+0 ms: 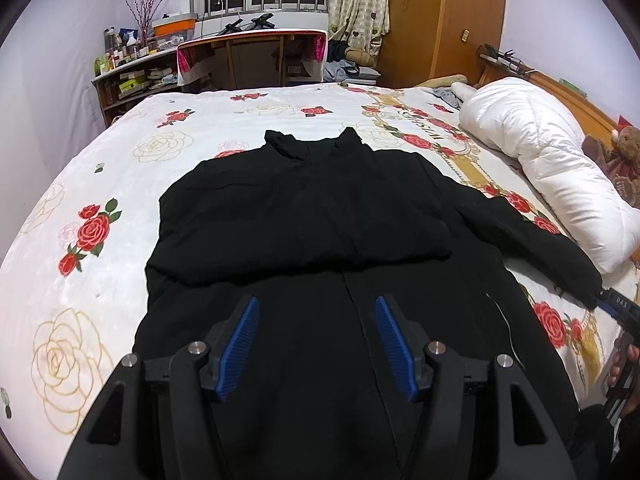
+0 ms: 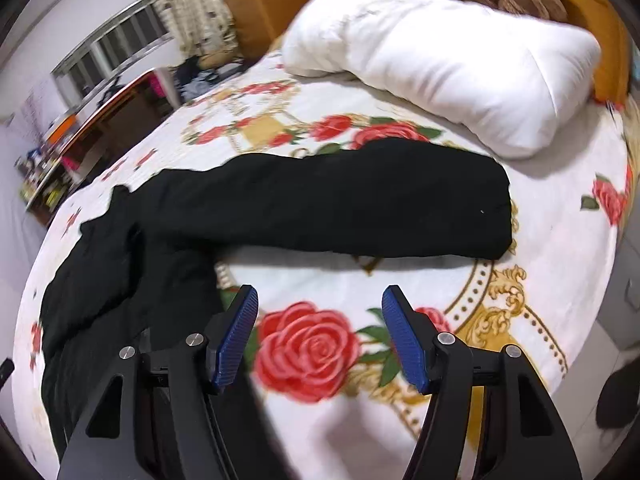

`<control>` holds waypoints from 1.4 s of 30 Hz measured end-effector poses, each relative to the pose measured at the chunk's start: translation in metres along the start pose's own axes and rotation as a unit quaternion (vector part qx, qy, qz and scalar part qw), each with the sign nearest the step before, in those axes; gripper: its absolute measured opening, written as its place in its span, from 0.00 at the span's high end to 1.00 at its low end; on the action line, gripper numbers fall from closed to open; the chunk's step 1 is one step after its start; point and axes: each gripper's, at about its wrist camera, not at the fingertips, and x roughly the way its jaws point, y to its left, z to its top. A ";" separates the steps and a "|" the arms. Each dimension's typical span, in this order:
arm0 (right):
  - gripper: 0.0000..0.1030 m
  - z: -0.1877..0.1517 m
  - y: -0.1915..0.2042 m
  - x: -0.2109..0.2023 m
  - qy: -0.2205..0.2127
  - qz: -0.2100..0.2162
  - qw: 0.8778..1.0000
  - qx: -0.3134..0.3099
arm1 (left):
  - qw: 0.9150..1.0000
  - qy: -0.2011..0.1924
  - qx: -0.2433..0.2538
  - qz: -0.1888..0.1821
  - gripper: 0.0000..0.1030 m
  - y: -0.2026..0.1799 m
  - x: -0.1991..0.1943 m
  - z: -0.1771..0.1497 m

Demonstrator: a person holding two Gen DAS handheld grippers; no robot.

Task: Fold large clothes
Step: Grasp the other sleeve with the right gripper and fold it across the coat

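A large black jacket (image 1: 312, 216) lies flat on the bed, collar far from me. Its left sleeve is folded across the chest. Its right sleeve (image 1: 532, 236) stretches out to the right towards the white duvet. My left gripper (image 1: 316, 312) is open and empty, hovering over the jacket's lower front. In the right wrist view the outstretched sleeve (image 2: 340, 208) lies across the sheet with its cuff at the right. My right gripper (image 2: 320, 312) is open and empty, above the rose sheet just short of the sleeve. It also shows at the right edge of the left wrist view (image 1: 618, 308).
The bed has a white sheet with red roses (image 1: 92, 232). A rolled white duvet (image 1: 552, 160) lies at the headboard side, with a brown teddy bear (image 1: 622, 152) behind it. A desk and cluttered shelves (image 1: 132, 76) stand beyond the bed's far edge.
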 end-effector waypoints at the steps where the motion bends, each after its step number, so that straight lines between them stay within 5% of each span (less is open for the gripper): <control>1: 0.37 0.001 -0.005 0.005 0.003 -0.001 1.000 0.008 | 1.000 0.001 -0.002 0.000 0.40 -0.001 0.005 0.003; 11: 0.37 0.011 -0.053 0.077 0.041 -0.006 0.993 0.111 | 1.000 0.023 0.001 0.000 0.40 -0.004 0.052 0.016; 26: 0.34 0.036 -0.084 0.109 -0.002 0.044 0.971 0.234 | 0.998 0.061 -0.024 -0.001 0.40 0.012 0.104 0.005; 27: 0.37 0.039 -0.083 0.110 -0.002 0.040 0.972 0.233 | 0.998 0.060 -0.024 0.000 0.40 0.013 0.102 0.004; 30: 0.78 0.048 -0.074 0.103 -0.008 0.024 0.977 0.213 | 0.998 0.056 -0.027 0.003 0.40 0.018 0.095 0.004; 31: 0.84 0.050 -0.070 0.100 -0.010 0.025 0.978 0.207 | 0.998 0.054 -0.030 0.004 0.40 0.021 0.092 0.004; 42: 0.88 0.103 0.039 0.000 -0.086 0.090 0.991 0.058 | 0.997 0.021 -0.070 0.006 0.40 0.061 0.049 0.005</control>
